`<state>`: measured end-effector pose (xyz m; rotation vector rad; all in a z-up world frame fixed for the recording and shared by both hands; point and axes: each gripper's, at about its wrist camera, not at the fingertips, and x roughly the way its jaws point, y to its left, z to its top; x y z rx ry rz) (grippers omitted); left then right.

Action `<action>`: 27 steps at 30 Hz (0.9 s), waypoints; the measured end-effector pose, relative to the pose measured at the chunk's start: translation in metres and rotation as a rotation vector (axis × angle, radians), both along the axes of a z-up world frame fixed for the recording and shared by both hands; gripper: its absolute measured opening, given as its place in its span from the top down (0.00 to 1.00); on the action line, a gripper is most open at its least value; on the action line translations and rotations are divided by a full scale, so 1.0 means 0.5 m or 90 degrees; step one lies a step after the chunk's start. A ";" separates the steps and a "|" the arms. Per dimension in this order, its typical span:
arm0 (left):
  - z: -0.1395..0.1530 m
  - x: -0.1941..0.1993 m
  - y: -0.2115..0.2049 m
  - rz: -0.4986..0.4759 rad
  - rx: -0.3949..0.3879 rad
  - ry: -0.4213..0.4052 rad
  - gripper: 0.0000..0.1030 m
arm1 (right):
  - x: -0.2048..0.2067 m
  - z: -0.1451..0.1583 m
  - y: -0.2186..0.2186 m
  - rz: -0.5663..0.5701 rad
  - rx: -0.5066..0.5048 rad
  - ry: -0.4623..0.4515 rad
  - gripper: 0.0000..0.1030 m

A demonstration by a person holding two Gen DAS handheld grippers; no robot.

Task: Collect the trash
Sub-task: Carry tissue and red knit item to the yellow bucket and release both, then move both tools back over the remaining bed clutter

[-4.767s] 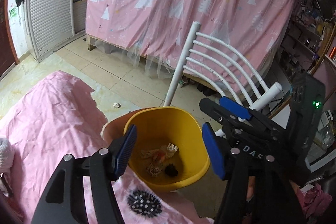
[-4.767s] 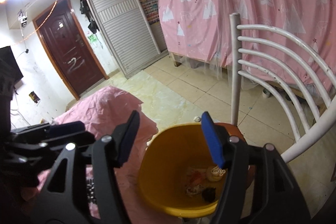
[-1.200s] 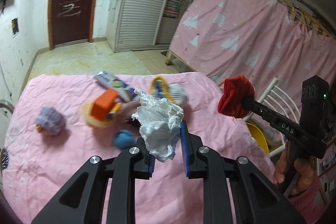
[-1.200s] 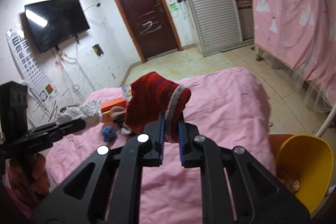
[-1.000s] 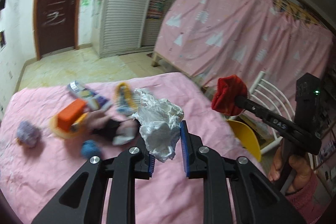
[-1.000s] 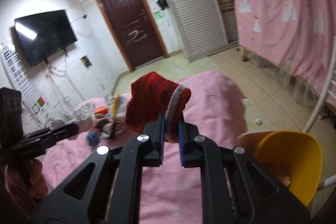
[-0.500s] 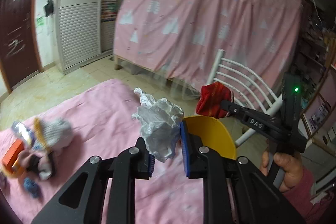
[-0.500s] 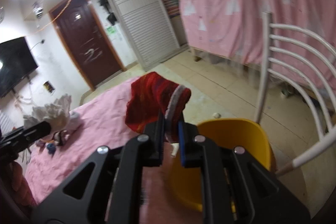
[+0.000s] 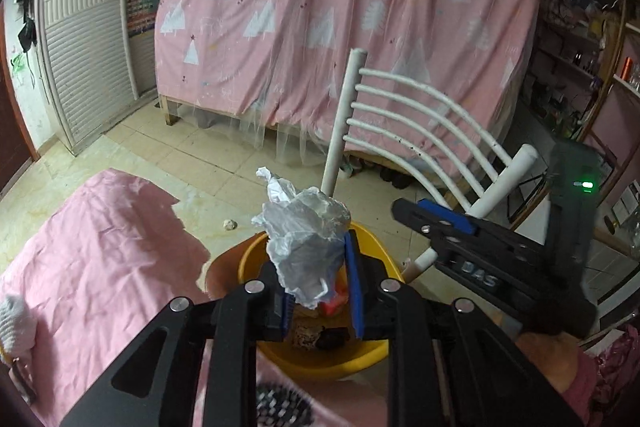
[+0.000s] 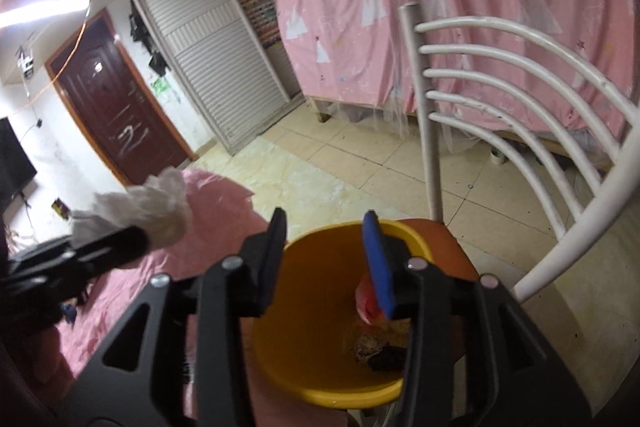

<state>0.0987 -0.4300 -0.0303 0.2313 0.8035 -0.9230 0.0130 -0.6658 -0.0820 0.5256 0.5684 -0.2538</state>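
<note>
the step in hand looks like the drop: both claws are over the yellow bin [image 9: 320, 361], which sits on the orange seat of the white chair [image 9: 420, 131] at the near right edge of the pink-covered bench [image 9: 104, 259].

nearest, the left claw [image 9: 318, 285] has the crumpled white bag [image 9: 306, 235] between its blue pads, and its jaws are opening just now; the bag has not fallen yet, its lower folds hang between the pads while the rest bulges above them, right over the bin's mouth. the next move, i'd judge, calls for letting the jaws spread enough for the bag to slip free, and holding the claw above the rim so it lands inside rather than on the cloth.

just to the right, the right claw [image 10: 326, 259] is also opening and has nothing between its pads. below it a red wad [image 10: 366, 301] lies in the bin against the wall, beside some darker scraps on the bottom. that hand seems done here and free to go back for more.

further off are the tiled floor, with a small pale lump [image 9: 229, 225] on it, and the pink curtain with white trees [image 9: 340, 11].

writing: the letters "das" show on the side of the right claw in the left wrist view. a colourful poster [image 9: 141, 3] hangs by the slatted doors, too small to read.
</note>
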 end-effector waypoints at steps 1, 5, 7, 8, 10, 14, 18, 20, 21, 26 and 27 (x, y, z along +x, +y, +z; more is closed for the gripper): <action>-0.003 0.003 -0.010 0.000 0.005 0.005 0.76 | -0.006 -0.001 -0.008 -0.009 0.003 -0.003 0.59; -0.020 0.009 -0.026 0.006 0.014 0.002 0.29 | -0.016 -0.003 -0.026 -0.019 0.015 -0.007 0.56; -0.031 0.018 -0.026 0.013 0.021 0.011 0.28 | -0.016 -0.005 -0.030 -0.020 0.018 -0.007 0.56; -0.035 0.023 -0.025 0.018 0.022 0.018 0.28 | -0.013 -0.004 -0.030 -0.019 0.020 -0.007 0.56; -0.043 0.030 -0.017 0.030 0.021 0.027 0.28 | -0.010 -0.006 -0.028 -0.014 0.023 -0.008 0.56; -0.053 0.041 0.005 0.047 0.020 0.035 0.28 | -0.005 -0.005 -0.014 -0.002 0.020 -0.005 0.56; -0.048 0.051 0.043 0.067 0.006 0.040 0.28 | 0.005 0.001 0.005 0.009 0.013 -0.002 0.56; -0.039 0.054 0.064 0.077 -0.006 0.038 0.28 | 0.011 0.007 0.014 0.015 0.006 -0.001 0.55; -0.034 0.053 0.076 0.082 -0.012 0.036 0.28 | 0.016 0.011 0.021 0.019 0.003 0.000 0.55; -0.011 0.057 0.134 0.104 -0.039 0.031 0.28 | 0.040 0.034 0.060 0.046 -0.019 -0.002 0.47; -0.004 0.059 0.152 0.112 -0.046 0.028 0.28 | 0.048 0.042 0.066 0.051 -0.023 -0.003 0.47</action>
